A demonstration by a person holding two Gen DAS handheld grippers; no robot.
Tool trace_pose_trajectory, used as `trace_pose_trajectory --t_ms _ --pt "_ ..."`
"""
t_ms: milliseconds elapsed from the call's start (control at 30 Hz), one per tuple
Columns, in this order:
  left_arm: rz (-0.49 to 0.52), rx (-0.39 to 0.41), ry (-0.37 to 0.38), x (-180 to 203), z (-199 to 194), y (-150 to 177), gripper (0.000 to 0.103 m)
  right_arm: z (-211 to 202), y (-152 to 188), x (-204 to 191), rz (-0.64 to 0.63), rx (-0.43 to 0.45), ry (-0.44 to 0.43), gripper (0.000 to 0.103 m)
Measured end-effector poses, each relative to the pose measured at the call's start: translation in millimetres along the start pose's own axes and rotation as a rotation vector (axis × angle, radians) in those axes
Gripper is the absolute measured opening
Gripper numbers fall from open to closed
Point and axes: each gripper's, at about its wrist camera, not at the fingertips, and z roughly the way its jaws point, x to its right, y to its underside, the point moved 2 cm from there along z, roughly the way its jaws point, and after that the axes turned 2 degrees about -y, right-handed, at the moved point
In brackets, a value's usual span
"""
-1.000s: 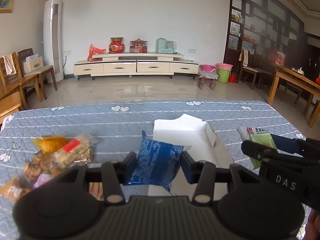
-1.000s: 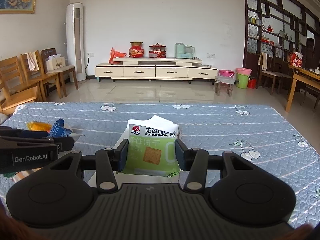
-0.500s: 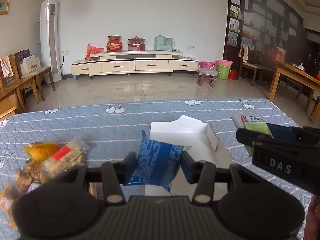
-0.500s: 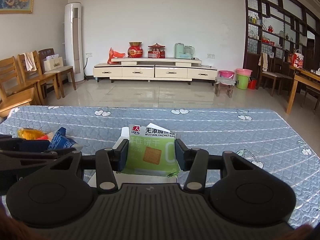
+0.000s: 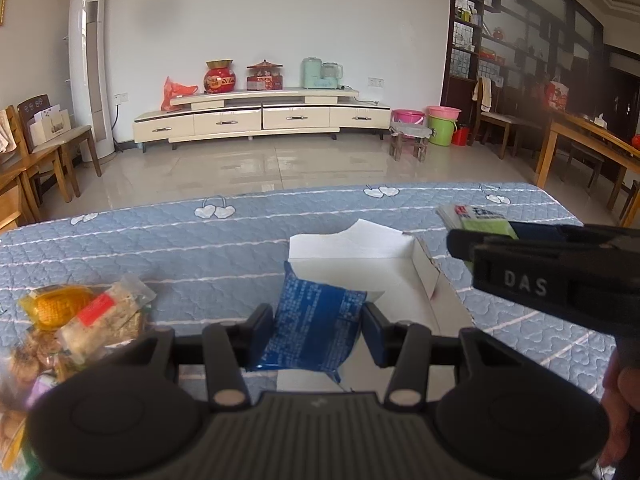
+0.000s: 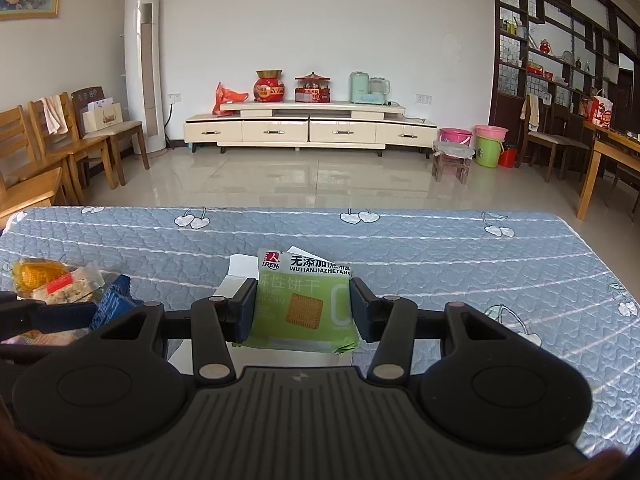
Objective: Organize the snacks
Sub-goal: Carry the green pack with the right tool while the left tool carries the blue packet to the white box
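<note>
My left gripper (image 5: 318, 326) is shut on a blue snack packet (image 5: 314, 326), held above the near end of an open white cardboard box (image 5: 426, 276) on the blue quilted table. My right gripper (image 6: 304, 308) is shut on a green biscuit packet (image 6: 306, 304), held over the same box (image 6: 238, 270), most of which it hides. In the left wrist view the right gripper (image 5: 520, 264) comes in from the right with the green packet (image 5: 476, 218) at its tip. The blue packet also shows at the left of the right wrist view (image 6: 112, 302).
A pile of loose snack packets (image 5: 80, 316) lies on the table to the left of the box, also seen in the right wrist view (image 6: 52, 282). The quilted cover (image 6: 440, 252) stretches right and far. Chairs, a TV cabinet and buckets stand beyond the table.
Both grippers have drawn back and lowered slightly with their packets still held; the table and box sit a little farther away in view. The snack pile has not moved.
</note>
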Motion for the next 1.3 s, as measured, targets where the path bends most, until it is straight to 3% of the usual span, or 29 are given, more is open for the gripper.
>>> trace_pose_trajectory --t_ms 1067,1300 --pt "0.034 -0.056 0.047 19.7 69.9 -6.1 0.048 73.0 -43.4 77.4 0.009 -0.119 -0.015 0.060" --pt "-0.006 -0.093 0.120 24.8 79.8 -6.1 0.050 81.9 -50.1 80.0 -0.004 -0.113 0.000 0.062"
